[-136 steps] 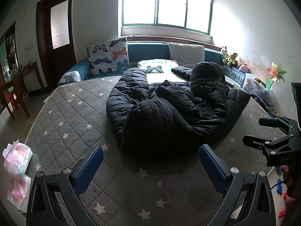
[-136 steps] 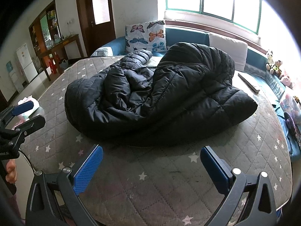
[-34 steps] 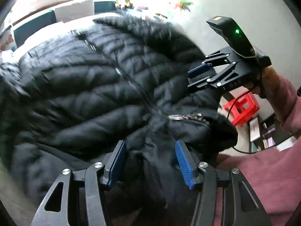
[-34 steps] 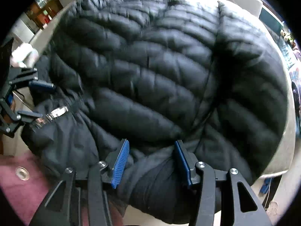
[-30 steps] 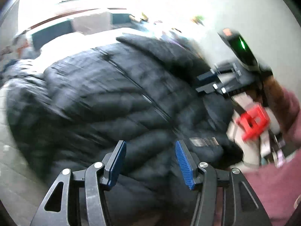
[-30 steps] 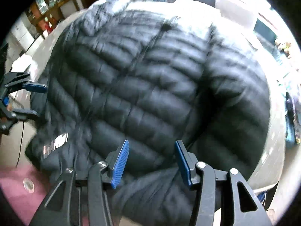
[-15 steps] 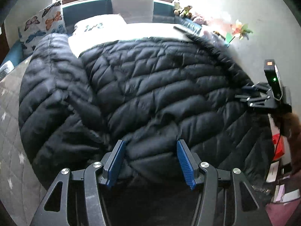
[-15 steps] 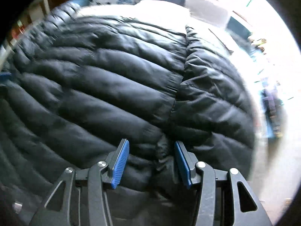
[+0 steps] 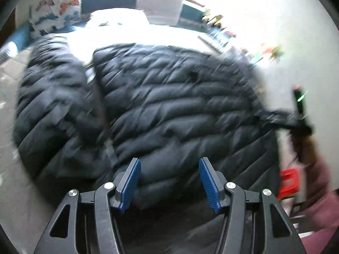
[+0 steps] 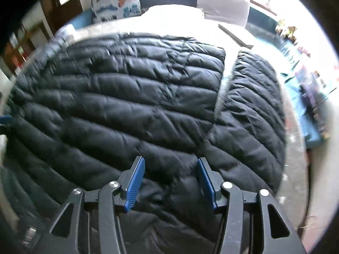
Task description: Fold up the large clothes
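Lying on the bed: a black puffer jacket, spread wide and rather flat over the grey quilted cover. Its hem is at the near edge of the bed, on the side where the person stands.

Jacket body: one big quilted panel across the middle of the bed. A sleeve lies to each side of it, with a thin gap between sleeve and body.

Left gripper: at the near edge of the bed and pointing steeply down. The jaws stand about half open, clamped on a thick roll of the jacket's hem. The puffy cloth fills all the space between the blue pads.

Right gripper: also at the near edge of the bed, further along the hem and pointing down. Its jaws are opening, and a bulge of jacket cloth sits between them and presses against both blue pads.

Butterfly pillow: upright at the far end of the bed, against the blue headboard.

Person: a pink sleeve shows beside the near edge of the bed, in the left wrist view.

Red thing: low beside the bed, near the sleeve. It is too blurred to name.

Sharpness: both views are smeared, the left one more.
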{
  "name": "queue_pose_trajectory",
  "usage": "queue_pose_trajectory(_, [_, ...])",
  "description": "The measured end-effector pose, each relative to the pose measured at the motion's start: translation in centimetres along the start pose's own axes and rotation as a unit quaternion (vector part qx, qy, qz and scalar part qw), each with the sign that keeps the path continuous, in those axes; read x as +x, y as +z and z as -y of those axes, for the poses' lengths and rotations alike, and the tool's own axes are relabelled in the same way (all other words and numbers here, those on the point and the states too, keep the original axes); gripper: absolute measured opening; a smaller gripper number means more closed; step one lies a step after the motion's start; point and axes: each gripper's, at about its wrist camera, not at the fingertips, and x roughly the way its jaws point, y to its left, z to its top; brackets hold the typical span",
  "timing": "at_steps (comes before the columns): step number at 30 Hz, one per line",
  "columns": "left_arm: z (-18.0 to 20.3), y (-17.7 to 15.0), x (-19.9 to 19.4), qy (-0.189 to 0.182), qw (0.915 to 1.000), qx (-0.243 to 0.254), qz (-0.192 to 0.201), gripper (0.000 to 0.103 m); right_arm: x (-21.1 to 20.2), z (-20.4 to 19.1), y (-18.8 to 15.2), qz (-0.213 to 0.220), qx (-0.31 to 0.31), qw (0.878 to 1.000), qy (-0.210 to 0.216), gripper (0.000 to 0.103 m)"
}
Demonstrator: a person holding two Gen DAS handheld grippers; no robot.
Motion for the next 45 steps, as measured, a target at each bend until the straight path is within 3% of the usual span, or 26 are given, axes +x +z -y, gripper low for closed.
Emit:
queue_pose_trajectory(5, [-2.0,3.7,3.0,0.017,0.9982,-0.056,-0.010,0.061,0.6,0.5,1.0,-0.006,0.034,0.998,0.052,0.063])
queue_pose_trajectory(8, [-3.3,4.4,4.5,0.062,0.9955,-0.070,-0.019,0.061,1.0,0.5,1.6,-0.015,0.036,0.998,0.045,0.065])
queue_pose_trajectory(14, [-4.8,4.1,6.0,0.106,0.9924,-0.059,-0.021,0.063,3.1,2.0,2.5,-0.040,0.042,0.998,0.035,0.065])
queue_pose_trajectory(20, [-6.6,4.8,7.4,0.106,0.9904,-0.085,-0.025,0.067,3.5,2.7,3.1,-0.032,0.041,0.998,0.024,0.067])
queue_pose_trajectory(22, [-7.1,5.1,7.9,0.094,0.9900,-0.100,-0.030,0.067,3.8,2.9,3.4,-0.027,0.033,0.999,0.007,0.081])
queue_pose_trajectory(25, [-7.0,5.4,8.2,0.081,0.9917,-0.096,-0.028,0.067,5.2,3.6,3.5,-0.045,0.031,0.998,0.021,0.084])
queue_pose_trajectory(27, [-6.5,5.4,8.4,0.087,0.9929,-0.079,-0.020,0.064,5.4,4.6,3.4,-0.041,0.046,0.997,0.051,0.087])
queue_pose_trajectory(29, [-6.1,5.2,8.6,0.105,0.9926,-0.060,-0.009,0.046,5.1,5.5,3.2,-0.030,0.066,0.994,0.077,0.086])
queue_pose_trajectory(31, [-6.0,4.9,8.2,0.113,0.9920,-0.055,0.009,0.033,4.9,5.4,3.1,-0.022,0.064,0.994,0.082,0.068])
queue_pose_trajectory(34, [-6.4,4.3,6.8,0.112,0.9899,-0.075,0.045,0.023,3.9,4.0,3.0,-0.017,0.041,0.998,0.048,0.042])
queue_pose_trajectory(36, [-6.1,4.0,5.3,0.129,0.9864,-0.071,0.074,0.021,2.9,3.0,3.0,-0.005,0.022,0.999,0.031,0.023])
queue_pose_trajectory(40, [-6.0,3.9,1.9,0.157,0.9785,-0.067,0.116,0.020,0.7,0.2,4.8,0.030,-0.005,0.999,0.030,0.017])
queue_pose_trajectory(45, [-8.7,5.4,-2.3,0.189,0.9651,-0.090,0.157,0.019,0.3,-4.3,8.6,0.074,-0.034,0.996,0.043,0.016])
